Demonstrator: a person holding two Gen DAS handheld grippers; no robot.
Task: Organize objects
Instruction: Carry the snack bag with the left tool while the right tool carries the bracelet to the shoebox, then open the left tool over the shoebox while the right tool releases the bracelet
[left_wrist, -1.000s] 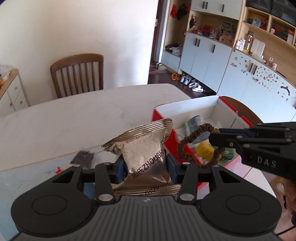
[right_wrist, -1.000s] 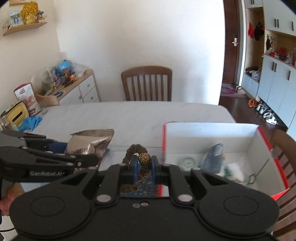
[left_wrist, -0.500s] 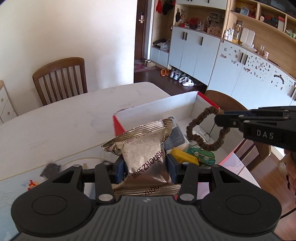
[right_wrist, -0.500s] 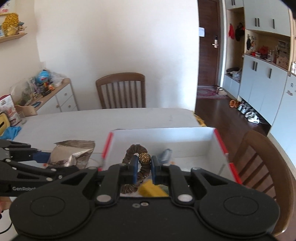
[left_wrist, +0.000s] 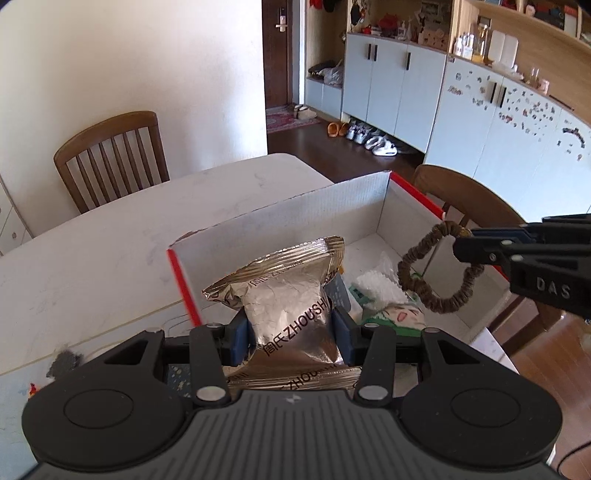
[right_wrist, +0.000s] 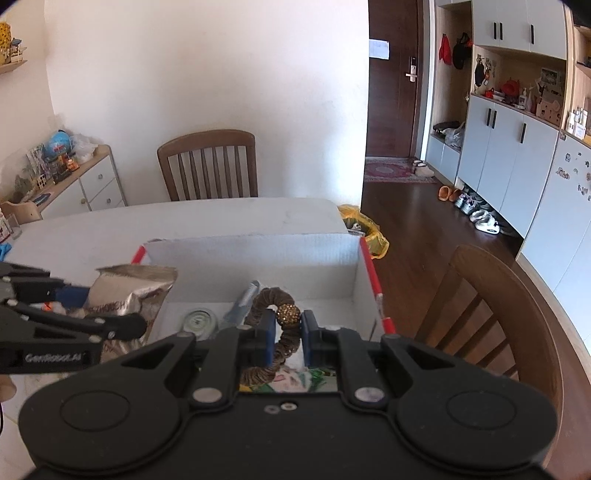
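A silver snack packet (left_wrist: 286, 295) is being gripped by the left gripper (left_wrist: 291, 328), its blue pads (left_wrist: 239, 332) pressed against the packet's two sides with the fingers only partly apart and the crimped top standing up between them. The packet is being held above the near left corner of a white cardboard box (left_wrist: 295, 210) with red edges, which is resting on a pale table (left_wrist: 110, 236). A brown hair tie (right_wrist: 275, 332) with a gold bead is being pinched by the right gripper (right_wrist: 288, 332), whose fingers are nearly closed on the band; the loop is being held over the box's open top. Inside the box a white plastic bag (left_wrist: 376, 284), a printed green packet (left_wrist: 399, 315), a round tin (right_wrist: 199, 321) and what is possibly a grey pouch (right_wrist: 242, 301) are being kept. Wooden chairs (right_wrist: 208, 166) are being shown beside the table.
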